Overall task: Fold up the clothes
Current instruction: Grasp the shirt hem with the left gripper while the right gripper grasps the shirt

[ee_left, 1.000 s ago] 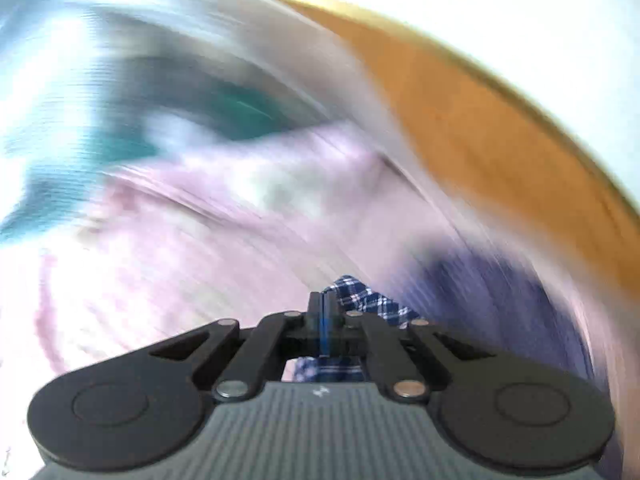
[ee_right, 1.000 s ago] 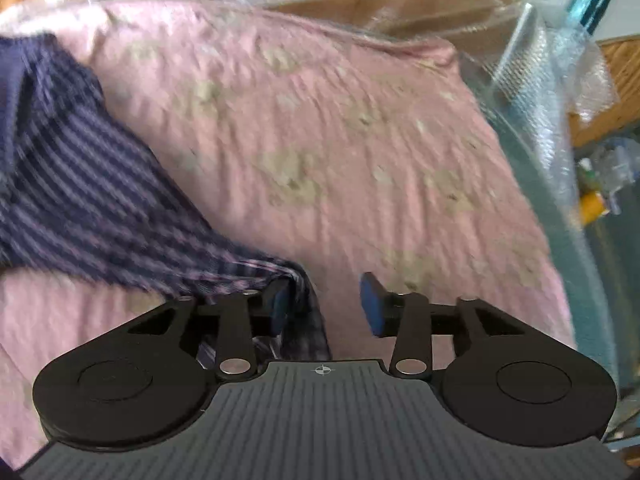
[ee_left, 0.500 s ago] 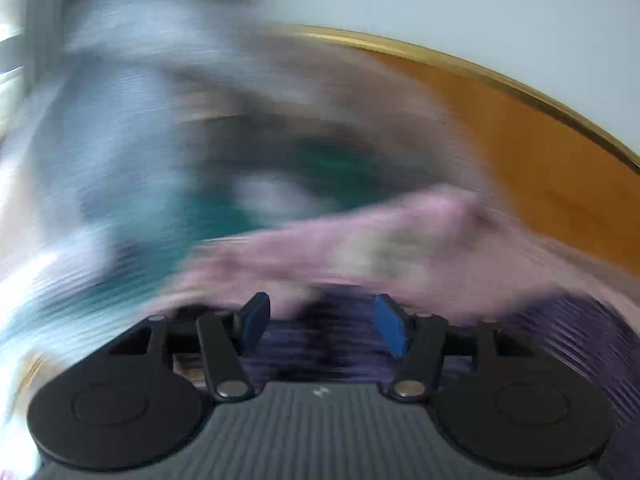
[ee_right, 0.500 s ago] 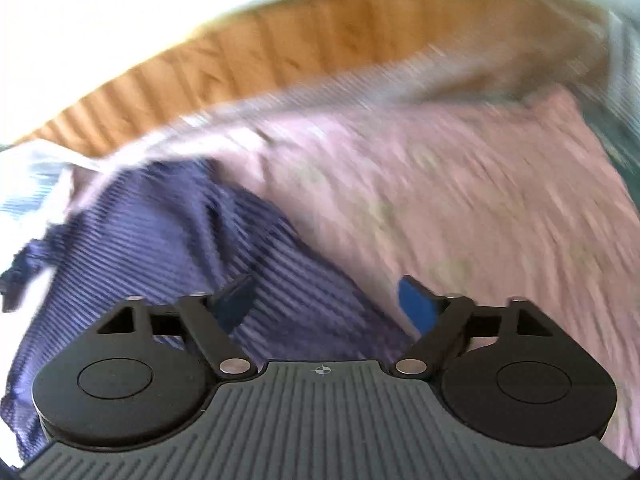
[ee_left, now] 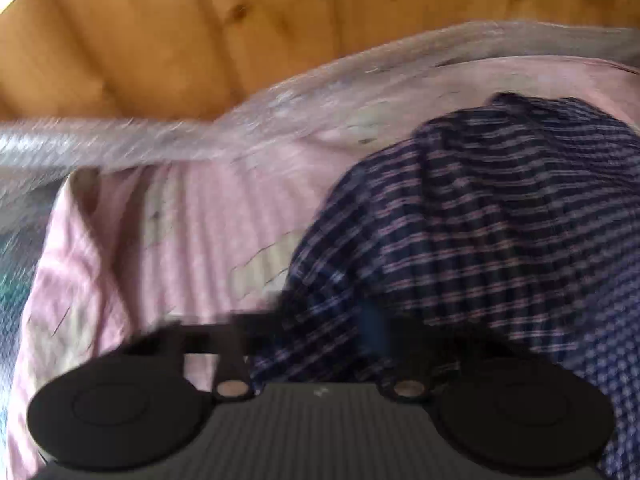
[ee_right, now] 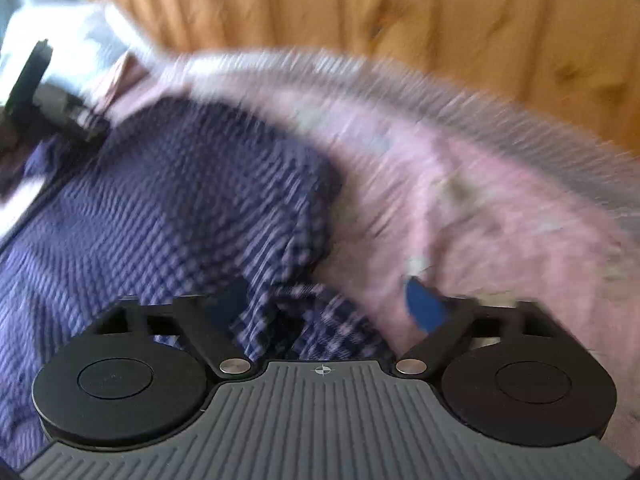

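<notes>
Plaid shirt [ee_right: 168, 216] — bunched between right gripper's [ee_right: 324, 308] spread fingers.

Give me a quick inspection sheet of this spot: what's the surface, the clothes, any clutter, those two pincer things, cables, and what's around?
Surface: pink sheet with pale patches, edged by clear plastic wrap.
Job's things: navy plaid garment lying bunched on the sheet; its cloth drapes across both grippers.
Clutter: a light blue-white cloth at the far left of the right view; blurred.
Grippers: left gripper open, plaid cloth between the jaws; right gripper open, a plaid fold between them, not pinched.
Cables: nothing seen.
Surroundings: knotty wood panelling behind the sheet.
</notes>
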